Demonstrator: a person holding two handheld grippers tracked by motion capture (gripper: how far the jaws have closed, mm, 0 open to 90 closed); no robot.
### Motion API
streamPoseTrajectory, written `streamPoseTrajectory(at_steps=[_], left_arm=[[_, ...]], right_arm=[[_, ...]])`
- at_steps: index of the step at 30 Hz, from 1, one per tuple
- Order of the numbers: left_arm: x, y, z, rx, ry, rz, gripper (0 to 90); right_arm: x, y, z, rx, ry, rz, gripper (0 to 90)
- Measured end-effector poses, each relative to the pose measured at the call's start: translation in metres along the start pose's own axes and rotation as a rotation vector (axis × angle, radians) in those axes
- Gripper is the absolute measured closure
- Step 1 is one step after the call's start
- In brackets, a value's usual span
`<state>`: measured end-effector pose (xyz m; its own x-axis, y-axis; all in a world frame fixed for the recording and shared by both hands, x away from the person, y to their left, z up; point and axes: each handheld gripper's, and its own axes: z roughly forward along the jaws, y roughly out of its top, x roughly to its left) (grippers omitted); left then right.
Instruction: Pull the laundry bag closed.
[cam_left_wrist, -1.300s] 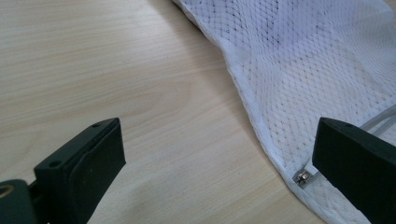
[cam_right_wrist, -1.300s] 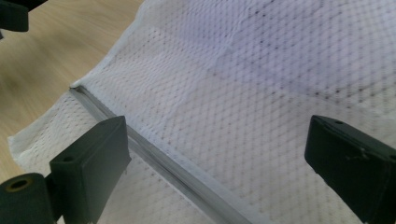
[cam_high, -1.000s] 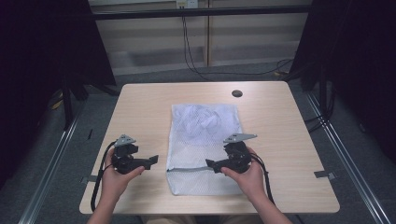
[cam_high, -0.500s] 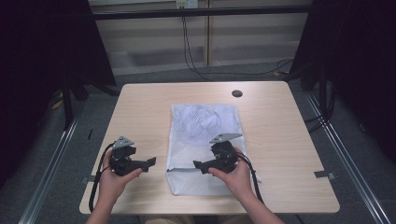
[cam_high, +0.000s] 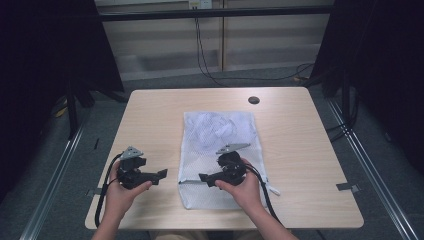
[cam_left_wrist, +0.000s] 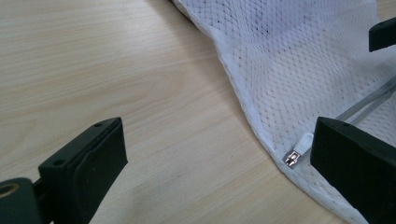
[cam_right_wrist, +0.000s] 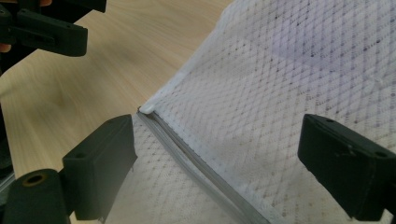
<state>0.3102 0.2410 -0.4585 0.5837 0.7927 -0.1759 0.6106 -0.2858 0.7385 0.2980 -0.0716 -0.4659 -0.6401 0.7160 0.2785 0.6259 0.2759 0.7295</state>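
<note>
Mesh bag (cam_high: 220, 150) partly hidden under open right gripper (cam_high: 204, 178); left gripper (cam_high: 161, 175) open.

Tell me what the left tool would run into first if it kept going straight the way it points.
Probably the left edge of the white mesh bag, near the zipper pull. The left tool is open and points across bare table toward it; depth is hard to judge.

Under my hands the pale wood-grain bench (cam_high: 150, 120) looks smooth and matt. The white mesh cloth laundry bag (cam_high: 220, 131) is open-weave netting, soft and dull. Its small zipper pull (cam_left_wrist: 295, 151) shines like metal. My black fingers (cam_right_wrist: 100, 161) look matt plastic.
</note>
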Motion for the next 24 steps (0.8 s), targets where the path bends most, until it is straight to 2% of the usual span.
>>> streamPoseTrajectory(at_steps=[4, 8, 14, 24], left_arm=[[0.0, 0.0, 0.0, -0.001, -0.003, 0.0, 3.5], [0.0, 0.0, 0.001, 0.003, -0.005, -0.001, 3.7], [0.0, 0.001, 0.001, 0.003, -0.005, -0.003, 3.7], [0.001, 0.0, 0.0, 0.01, -0.002, -0.004, 3.8]], right_arm=[[0.001, 0.0, 0.002, 0.001, 0.007, 0.008, 13.8], [0.004, 0.0, 0.006, -0.001, 0.027, 0.01, 20.3], [0.008, 0.0, 0.01, 0.002, 0.042, 0.018, 23.1], [0.014, 0.003, 0.023, -0.004, 0.106, 0.082, 32.0]])
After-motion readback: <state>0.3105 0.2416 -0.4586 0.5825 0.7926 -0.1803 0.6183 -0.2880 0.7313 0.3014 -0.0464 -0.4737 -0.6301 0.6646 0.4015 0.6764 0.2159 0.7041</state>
